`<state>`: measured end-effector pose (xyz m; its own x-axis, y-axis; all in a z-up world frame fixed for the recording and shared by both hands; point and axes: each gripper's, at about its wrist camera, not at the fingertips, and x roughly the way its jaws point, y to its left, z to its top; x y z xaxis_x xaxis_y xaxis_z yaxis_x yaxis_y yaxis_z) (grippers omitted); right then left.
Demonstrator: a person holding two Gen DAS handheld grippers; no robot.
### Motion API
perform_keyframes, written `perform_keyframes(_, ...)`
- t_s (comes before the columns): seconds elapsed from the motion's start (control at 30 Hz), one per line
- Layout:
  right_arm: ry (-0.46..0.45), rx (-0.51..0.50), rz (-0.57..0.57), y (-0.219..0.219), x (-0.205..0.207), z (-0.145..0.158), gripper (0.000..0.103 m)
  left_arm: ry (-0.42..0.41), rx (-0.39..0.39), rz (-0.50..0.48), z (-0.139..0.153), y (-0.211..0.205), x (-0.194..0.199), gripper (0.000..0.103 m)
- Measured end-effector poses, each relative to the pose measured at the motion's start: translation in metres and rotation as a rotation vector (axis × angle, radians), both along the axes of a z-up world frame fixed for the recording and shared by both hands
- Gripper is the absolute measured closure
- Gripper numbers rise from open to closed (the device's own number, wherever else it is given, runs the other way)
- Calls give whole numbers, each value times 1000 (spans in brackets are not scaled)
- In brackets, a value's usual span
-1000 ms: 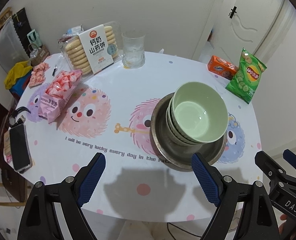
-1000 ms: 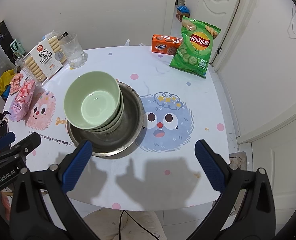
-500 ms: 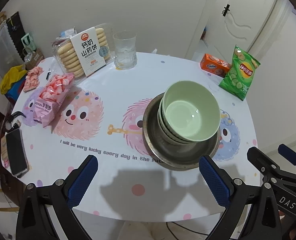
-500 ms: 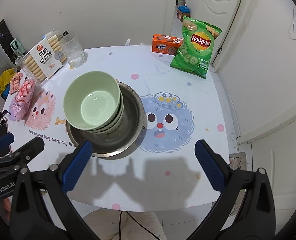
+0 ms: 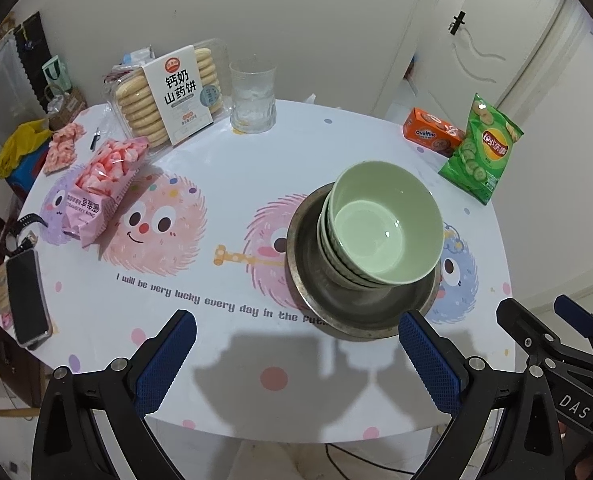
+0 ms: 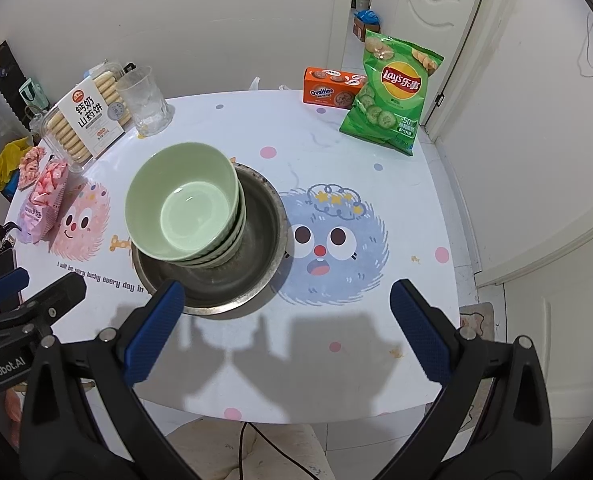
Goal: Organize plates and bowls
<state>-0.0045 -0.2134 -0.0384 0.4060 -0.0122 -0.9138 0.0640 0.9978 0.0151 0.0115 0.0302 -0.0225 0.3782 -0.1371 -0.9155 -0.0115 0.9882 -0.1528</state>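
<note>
Left gripper (image 5: 296,354) fingers spread wider, right gripper (image 6: 288,320) apart, glossy green bowls (image 5: 384,226) nested in round steel dish (image 5: 308,276)

Lower bowls (image 5: 336,256) in the green stack show rims only, so count's unclear, and the stack covers the middle of the metal plate (image 5: 312,280). Phone (image 5: 26,294) at tabletop (image 5: 256,160) edge is partly cut off by the lens rim. Small print on the biscuit pack (image 5: 180,98) too small to read.

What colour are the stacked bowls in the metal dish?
Pale green, the stacked bowls; clearest in the right wrist view.
</note>
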Motion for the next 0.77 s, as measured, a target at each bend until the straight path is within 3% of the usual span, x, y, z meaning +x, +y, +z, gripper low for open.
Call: perform_keyframes(0.77, 5, 3, -9, -3, 0, 0, 1, 1, 6, -20, -1, 2, -1, 0)
